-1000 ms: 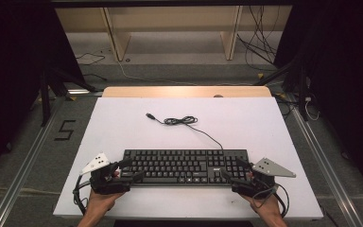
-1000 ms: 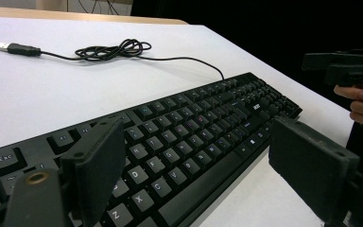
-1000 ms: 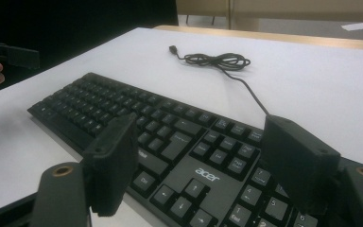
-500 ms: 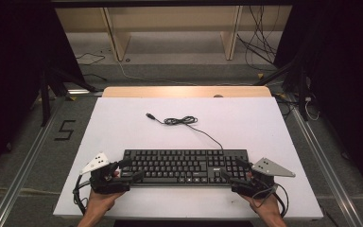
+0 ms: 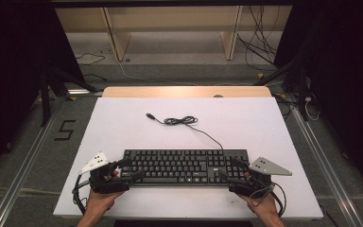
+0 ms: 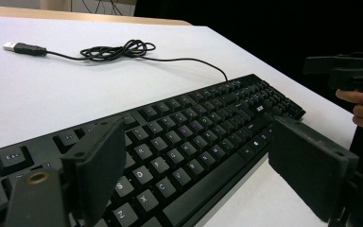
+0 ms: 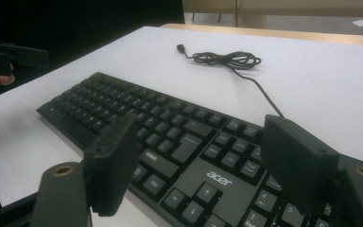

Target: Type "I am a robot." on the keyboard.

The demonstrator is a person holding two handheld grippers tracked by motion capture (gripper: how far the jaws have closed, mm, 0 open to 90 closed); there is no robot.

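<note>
White desk, wooden strip along its far edge. A black keyboard lies flat near the desk's near edge, long side parallel to that edge. Its thin black cable leaves the back of the keyboard right of centre and runs toward the desk's middle, where it bunches in a loose coil and ends in a USB plug lying free on the desk, well apart from the keyboard.

Left tongs sit at the keyboard's left end, held by the person's left hand coming in from the bottom. Grey three-cornered plate on top. In the left gripper view the two jaws stand spread wide: one over the left-hand keys, the other off the keyboard's front edge above bare desk. Whether either jaw touches the keyboard cannot be told. Nothing pinched.

Right tongs sit at the keyboard's right end, in the right hand, also with a grey plate on top. In the right gripper view the jaws are likewise spread: one near the keyboard's front edge, the other over the number-pad end near where the cable starts. "acer" printed above the arrow keys. Contact unclear; nothing gripped.

Each gripper view shows the opposite tongs far off at the keyboard's other end.

Beyond the desk: grey floor, loose cables, wooden shelving legs, and a "5" mark on the floor left of the desk.
</note>
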